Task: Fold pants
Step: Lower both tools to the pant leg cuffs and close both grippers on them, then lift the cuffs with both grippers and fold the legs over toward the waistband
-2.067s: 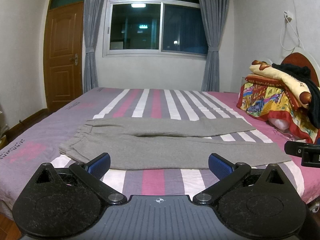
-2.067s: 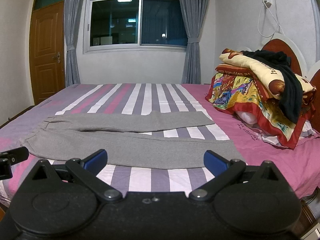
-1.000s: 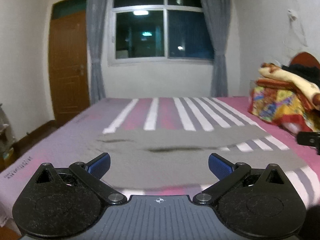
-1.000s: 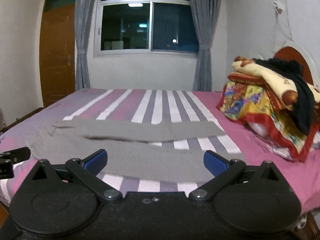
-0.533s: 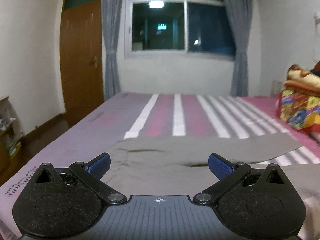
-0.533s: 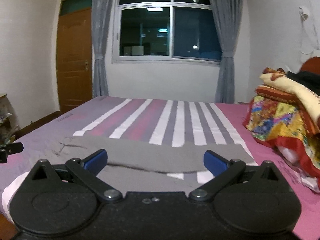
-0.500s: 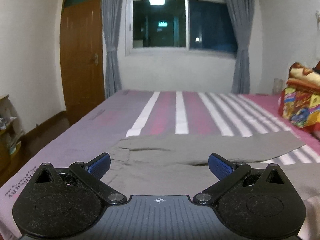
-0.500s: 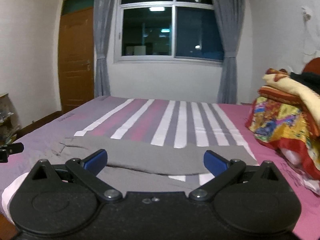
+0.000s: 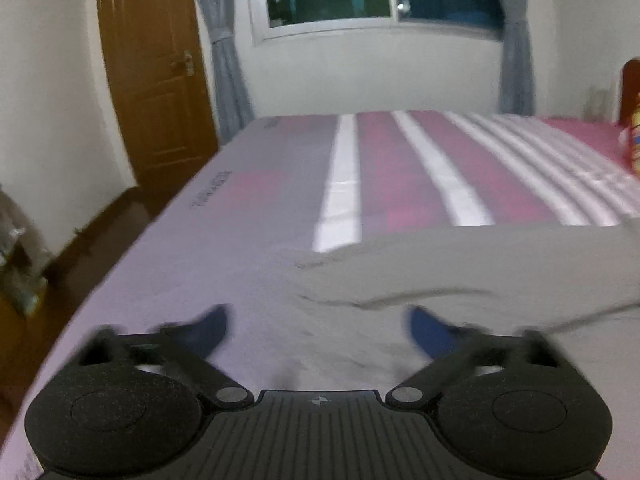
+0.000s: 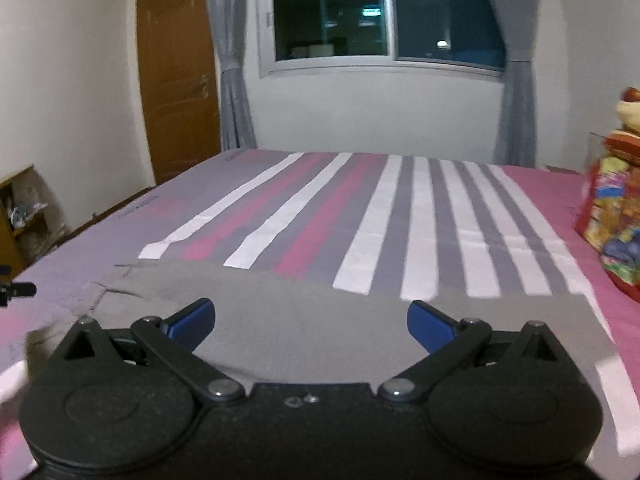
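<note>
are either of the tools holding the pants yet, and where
Nothing is held. The left tool and right tool are both open over the gray pants.

Open striped bedsheet (image 10: pixel 400 216) is seen beyond the flat grey pants (image 10: pixel 304 320), so free passage is offered across the middle and far part of the bed toward the white wall under the window. On the right, passage is bounded by a pile of colourful folded quilts (image 10: pixel 616 216) resting on the pink edge of the bed. On the left, the bed's edge is flanked by a brown wooden door (image 9: pixel 156 80) and a low wooden shelf with clutter (image 10: pixel 20 216), set well apart from the pants.
</note>
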The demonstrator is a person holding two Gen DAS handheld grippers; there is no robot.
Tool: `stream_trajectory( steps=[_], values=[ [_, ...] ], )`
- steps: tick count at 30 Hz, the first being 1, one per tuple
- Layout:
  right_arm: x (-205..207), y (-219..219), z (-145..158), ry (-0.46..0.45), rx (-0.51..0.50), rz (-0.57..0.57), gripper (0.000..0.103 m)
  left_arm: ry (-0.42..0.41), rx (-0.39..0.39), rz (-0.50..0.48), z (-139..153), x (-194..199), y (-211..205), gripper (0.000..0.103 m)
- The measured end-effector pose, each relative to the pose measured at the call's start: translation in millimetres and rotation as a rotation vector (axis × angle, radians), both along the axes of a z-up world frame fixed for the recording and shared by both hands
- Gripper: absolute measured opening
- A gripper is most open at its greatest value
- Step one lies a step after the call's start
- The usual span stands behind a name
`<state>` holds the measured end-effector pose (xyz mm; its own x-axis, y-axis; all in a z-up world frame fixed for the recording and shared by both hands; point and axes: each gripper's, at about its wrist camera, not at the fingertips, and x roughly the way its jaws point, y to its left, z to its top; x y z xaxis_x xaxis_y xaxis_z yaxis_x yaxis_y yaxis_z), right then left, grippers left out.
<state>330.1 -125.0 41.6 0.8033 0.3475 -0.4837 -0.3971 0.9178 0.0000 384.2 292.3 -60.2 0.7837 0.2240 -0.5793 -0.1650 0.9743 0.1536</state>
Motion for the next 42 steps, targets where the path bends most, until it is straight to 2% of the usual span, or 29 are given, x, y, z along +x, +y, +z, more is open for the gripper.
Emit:
stream_trajectory(
  steps=[1,6,8,11,13,17,19,21,22,23,25,28,29,31,32,33,34,35,36,38,42],
  values=[
    [15,7,-5,0.009,-0.012,0.026,0.101,0.026,0.009,0.007,-7,19,8,0.063],
    [85,38,-32,0.015,-0.073,0.126,0.100,0.113,-0.114,-0.092,-38,99,39,0.063],
    [109,55,-46,0.016,-0.115,0.169,0.100,0.132,-0.127,-0.119,-51,125,43,0.063],
    [140,81,-68,0.024,-0.177,0.242,0.099,0.185,-0.114,-0.135,-71,150,40,0.063],
    [154,93,-81,0.033,-0.206,0.269,0.099,0.221,-0.148,-0.142,-83,167,41,0.063],
    [181,111,-112,0.116,-0.265,0.301,0.099,0.222,-0.192,-0.156,-100,183,45,0.066],
    [190,116,-124,0.132,-0.316,0.310,0.098,0.220,-0.188,-0.182,-106,190,46,0.067],
    [199,116,-135,0.175,-0.335,0.343,0.092,0.224,-0.193,-0.206,-108,199,48,0.067],
    [202,112,-136,0.193,-0.321,0.361,0.074,0.229,-0.205,-0.218,-109,201,50,0.067],
    [206,109,-135,0.207,-0.301,0.370,0.062,0.234,-0.212,-0.230,-110,204,50,0.067],
    [212,109,-135,0.230,-0.294,0.396,0.060,0.244,-0.231,-0.255,-110,207,56,0.067],
    [224,103,-133,0.310,-0.271,0.449,0.059,0.250,-0.246,-0.286,-109,207,63,0.067],
    [228,102,-133,0.317,-0.279,0.461,0.054,0.250,-0.244,-0.292,-110,208,63,0.067],
    [227,103,-132,0.327,-0.293,0.478,0.042,0.244,-0.233,-0.289,-113,210,60,0.061],
    [226,105,-133,0.331,-0.301,0.486,0.029,0.238,-0.230,-0.272,-114,211,57,0.056],
    [224,107,-134,0.338,-0.307,0.490,0.023,0.231,-0.218,-0.267,-114,211,53,0.042],
    [221,110,-134,0.337,-0.317,0.486,0.010,0.224,-0.224,-0.273,-114,208,52,0.034],
    [215,115,-135,0.319,-0.342,0.478,0.007,0.215,-0.218,-0.273,-112,206,48,0.024],
    [209,117,-133,0.295,-0.367,0.469,0.005,0.201,-0.194,-0.273,-108,201,44,0.018],
    [195,119,-126,0.243,-0.393,0.446,0.003,0.142,-0.157,-0.277,-97,186,37,0.016],
    [155,106,-89,0.159,-0.340,0.433,0.003,-0.004,-0.189,-0.284,-59,140,43,0.016]
  ],
)
